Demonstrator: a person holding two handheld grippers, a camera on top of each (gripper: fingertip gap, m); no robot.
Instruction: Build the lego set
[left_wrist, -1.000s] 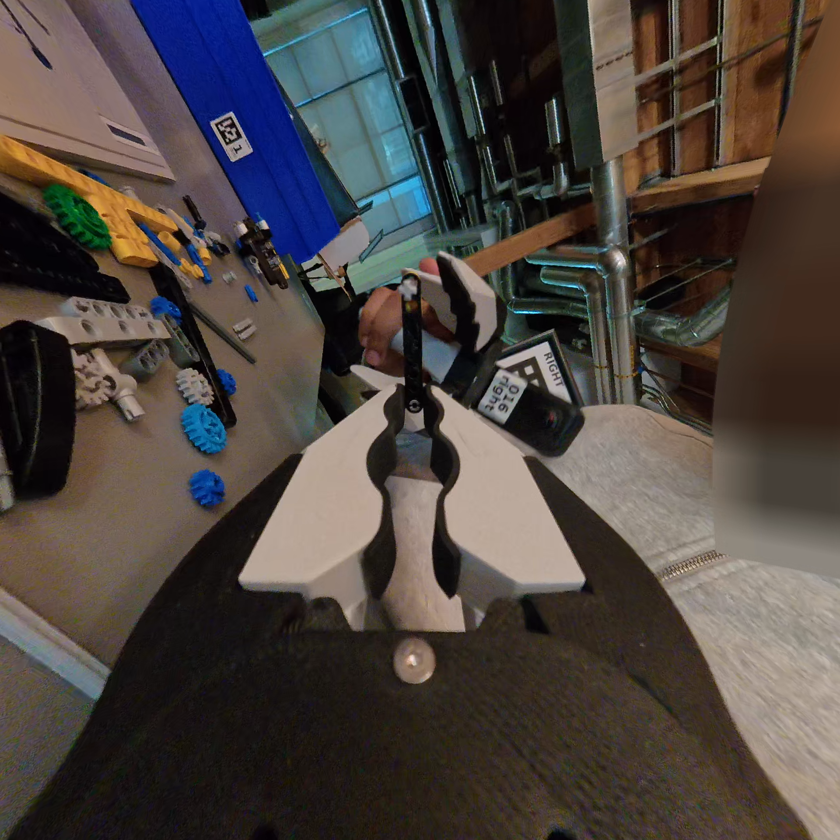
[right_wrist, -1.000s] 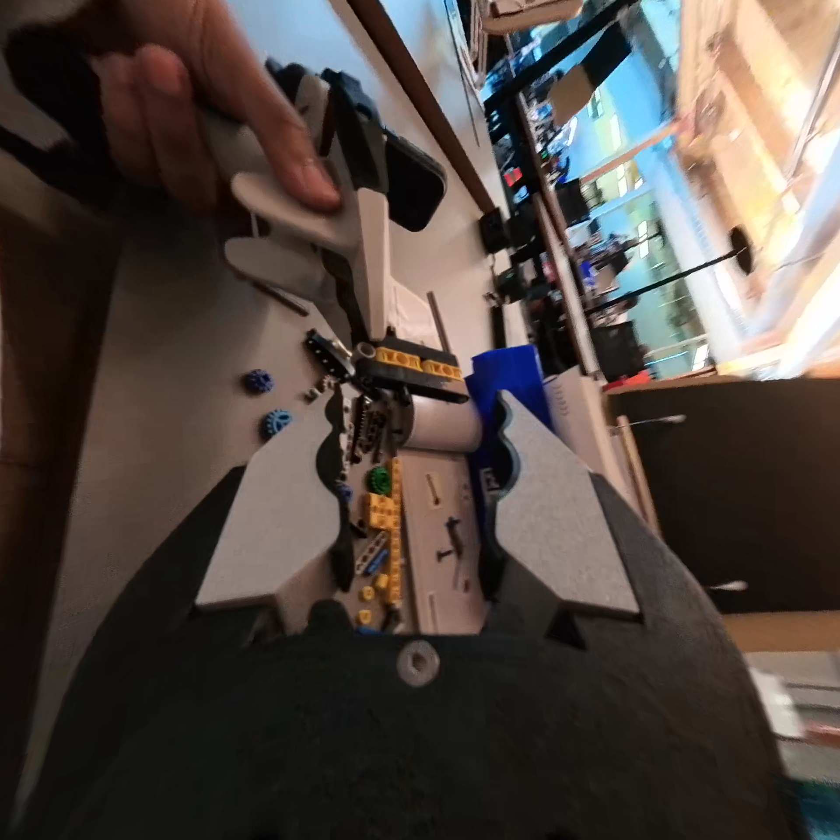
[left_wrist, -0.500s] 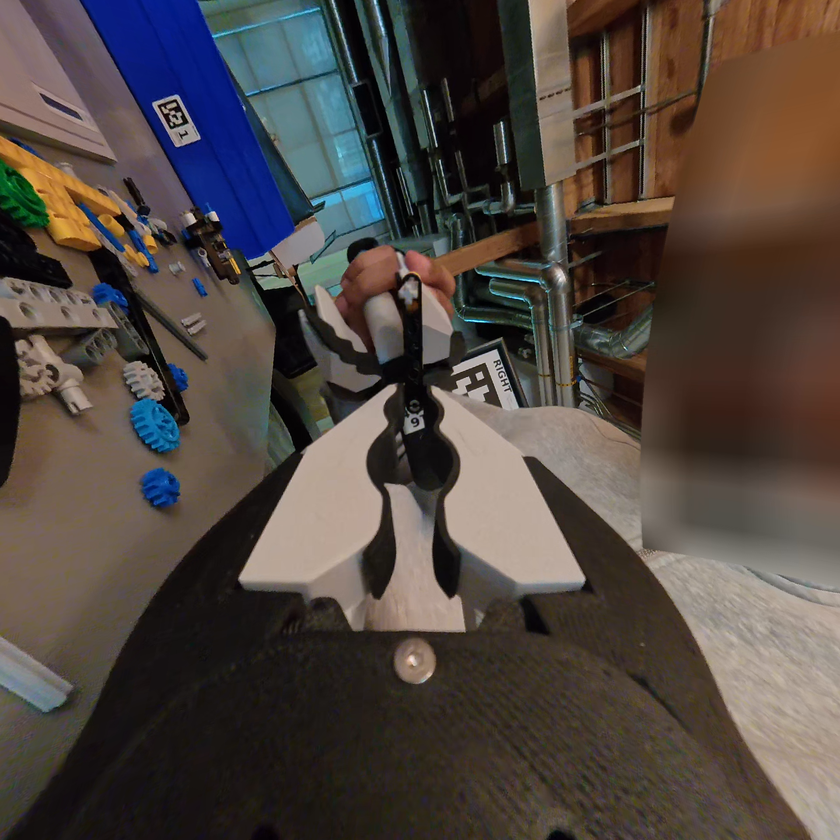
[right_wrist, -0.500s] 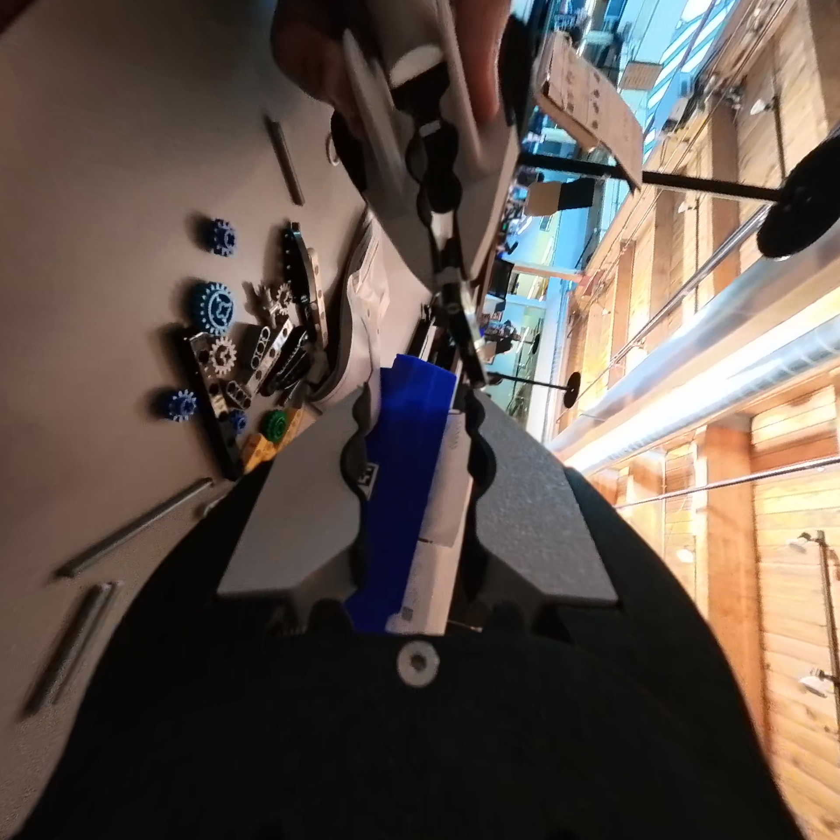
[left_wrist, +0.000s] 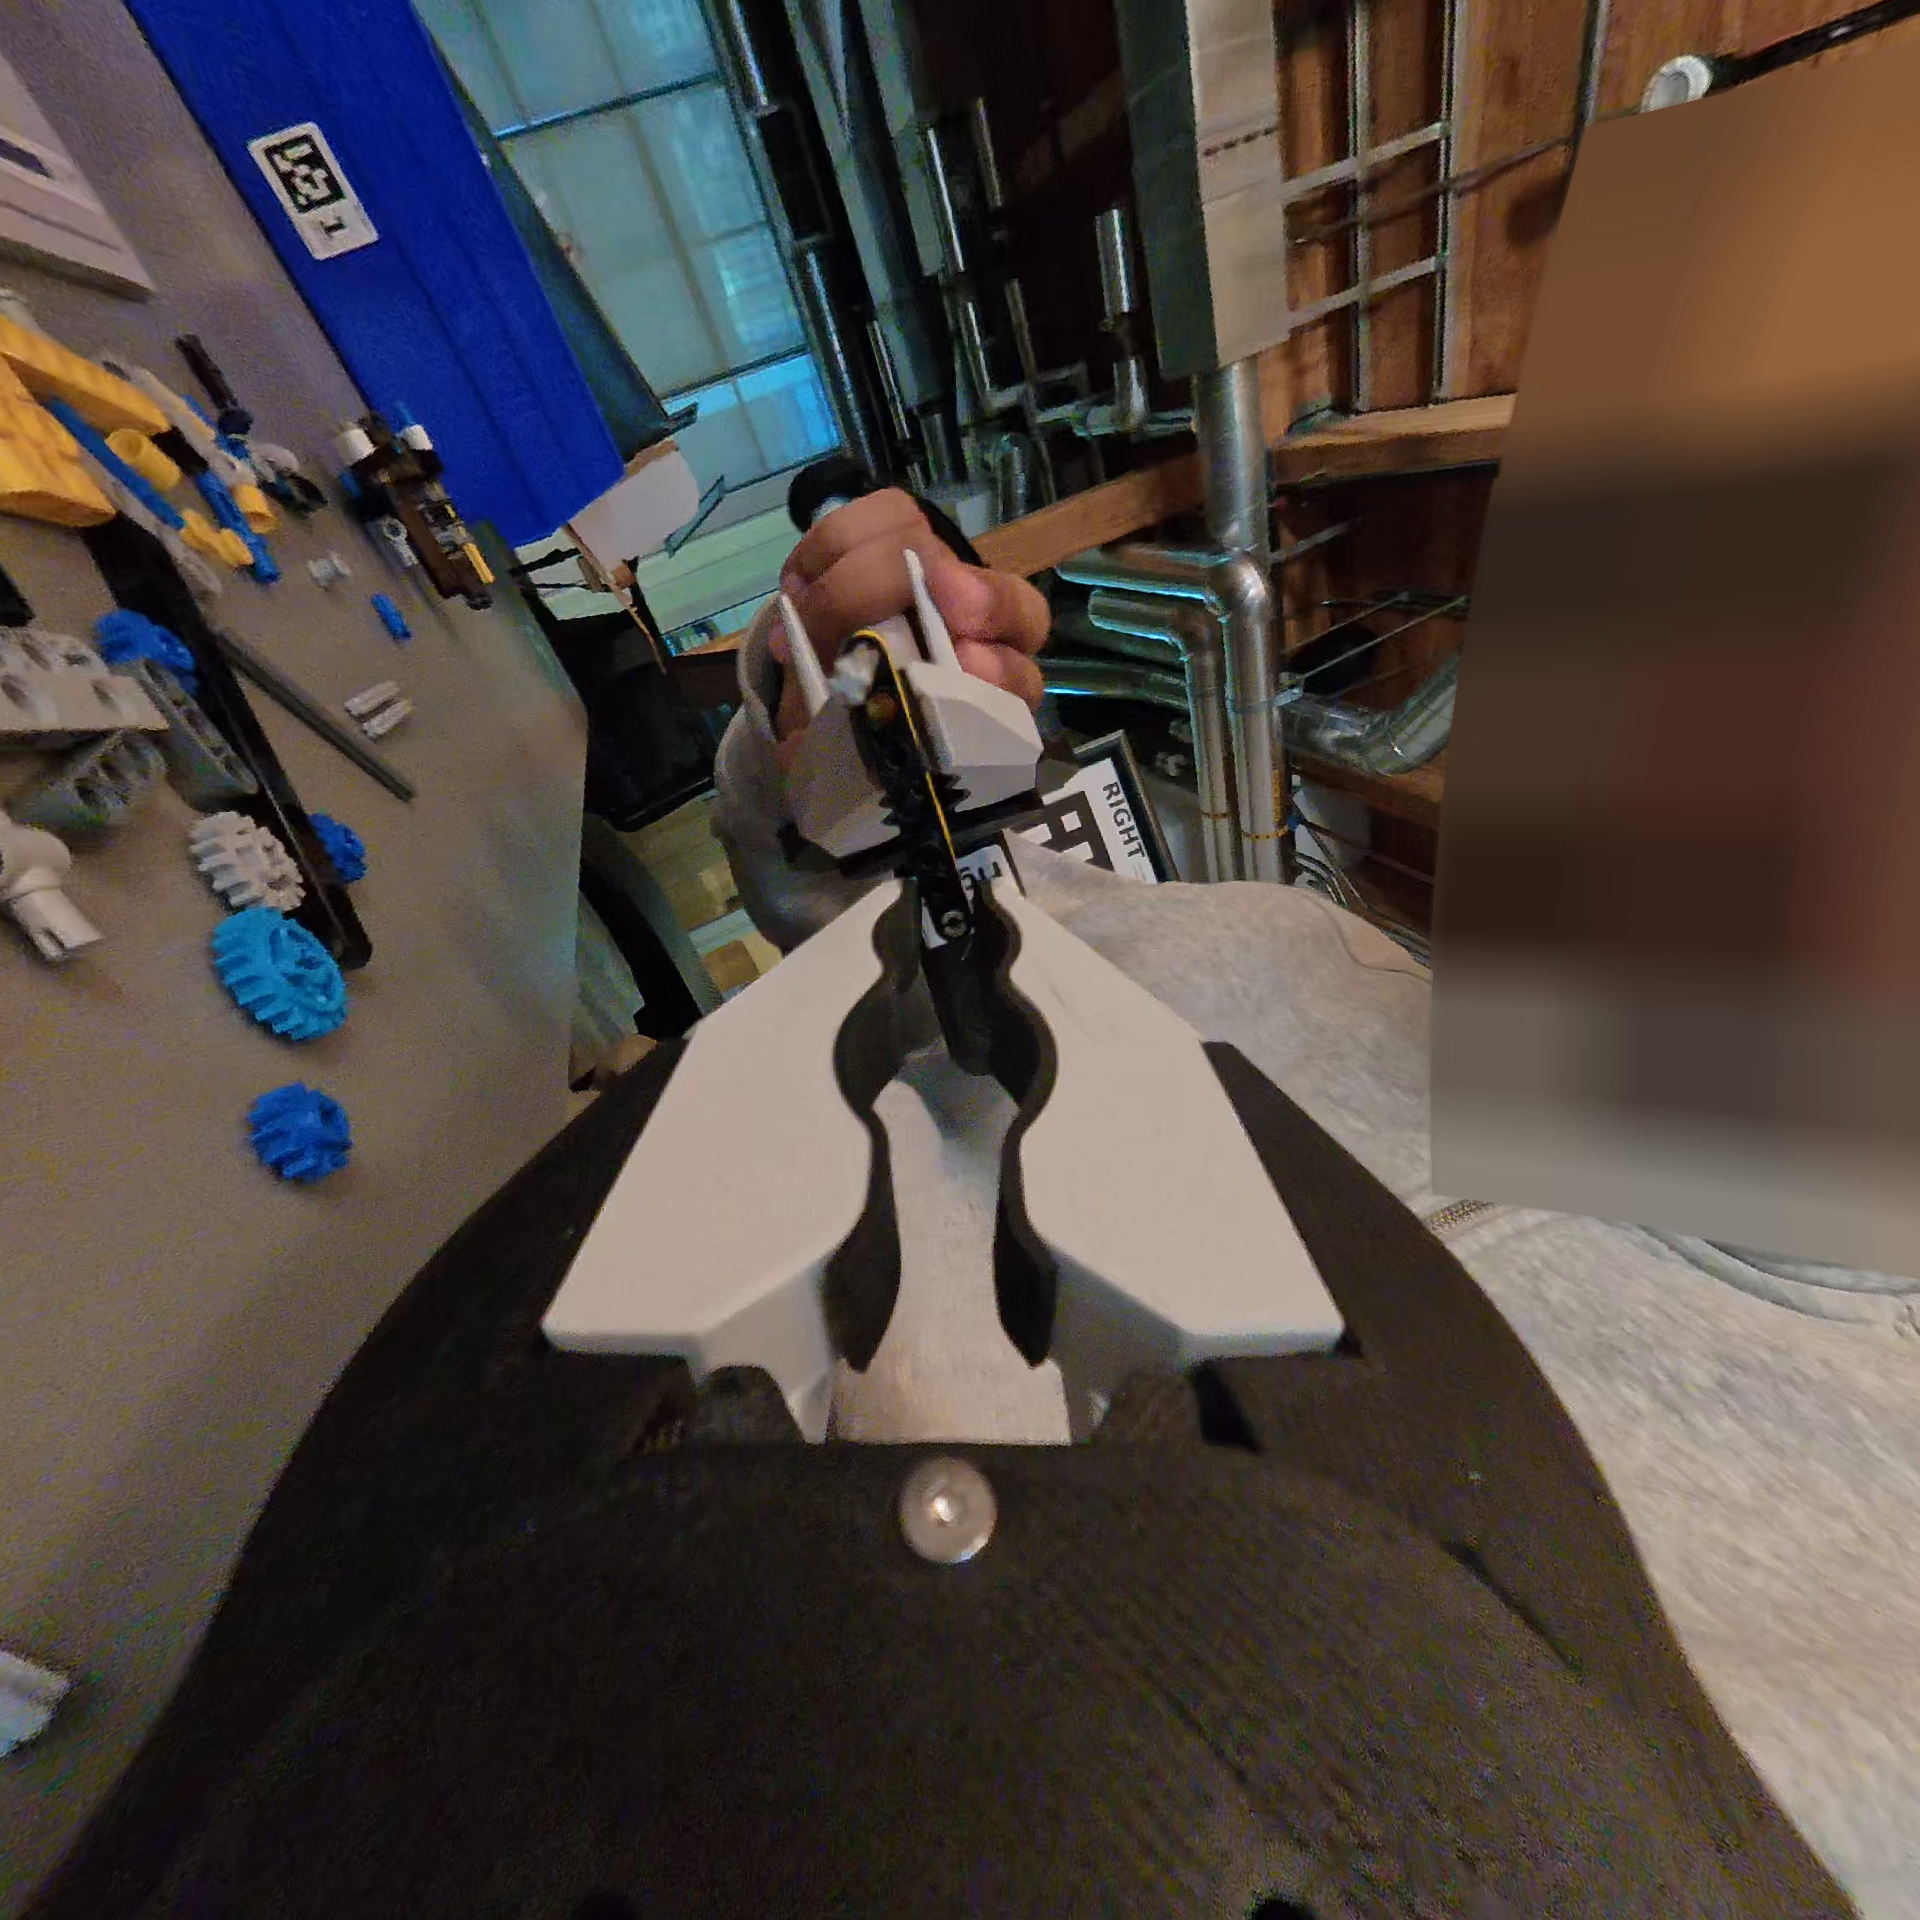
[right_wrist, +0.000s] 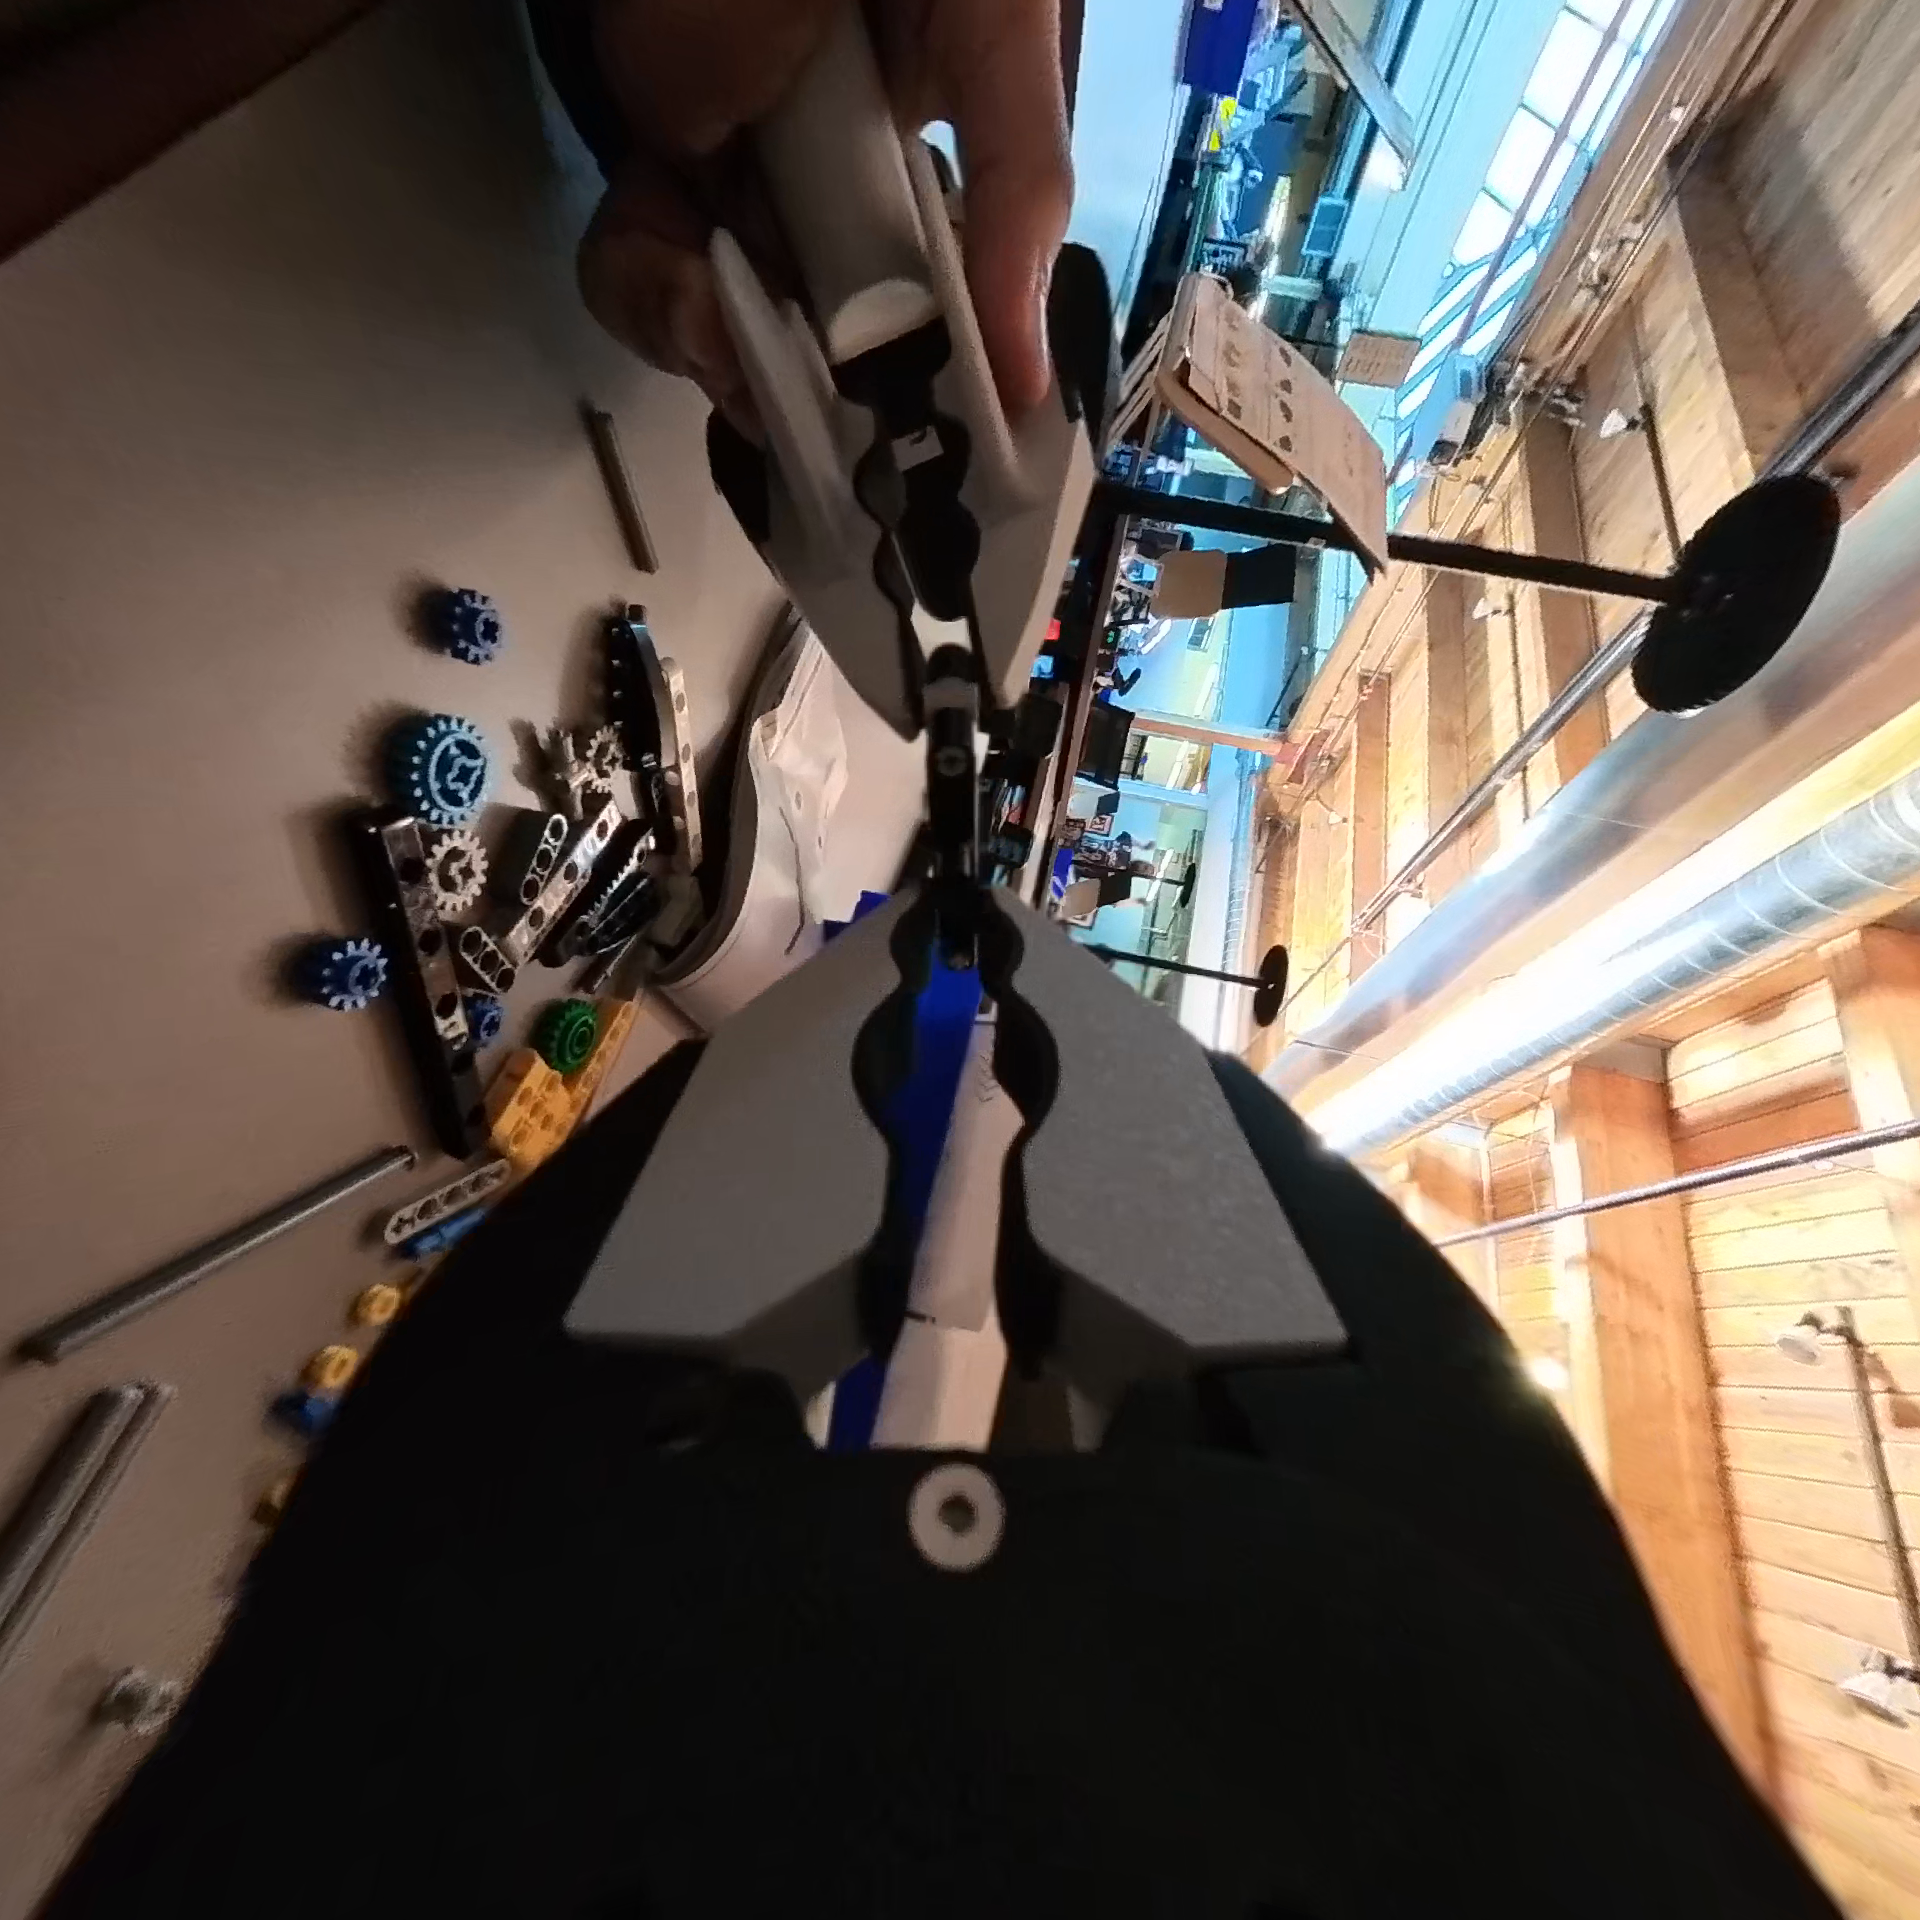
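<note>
My left gripper (left_wrist: 940, 920) is shut on the near end of a thin black lego beam (left_wrist: 925, 831) and holds it in the air beside the table. A white pin (left_wrist: 854, 670) sits at the beam's far end. My right gripper (left_wrist: 894, 748), held by a hand, faces the left one and is closed on the same beam farther along. In the right wrist view my right gripper (right_wrist: 951, 925) pinches the black beam (right_wrist: 951, 790). The left gripper (right_wrist: 940, 644) holds its other end under a hand.
Loose parts lie on the grey table (left_wrist: 156, 1299): blue gears (left_wrist: 278, 971), a white gear (left_wrist: 244, 860), yellow pieces (left_wrist: 52, 457). A blue box (left_wrist: 416, 260) stands behind them. The right wrist view shows grey rods (right_wrist: 208, 1247), a green gear (right_wrist: 568, 1034) and a white bag (right_wrist: 800, 790). The grippers are tip to tip, or close to it.
My right gripper was open and off to the side; it swung round to face the left gripper and closed on the black beam. The left gripper kept its hold.
</note>
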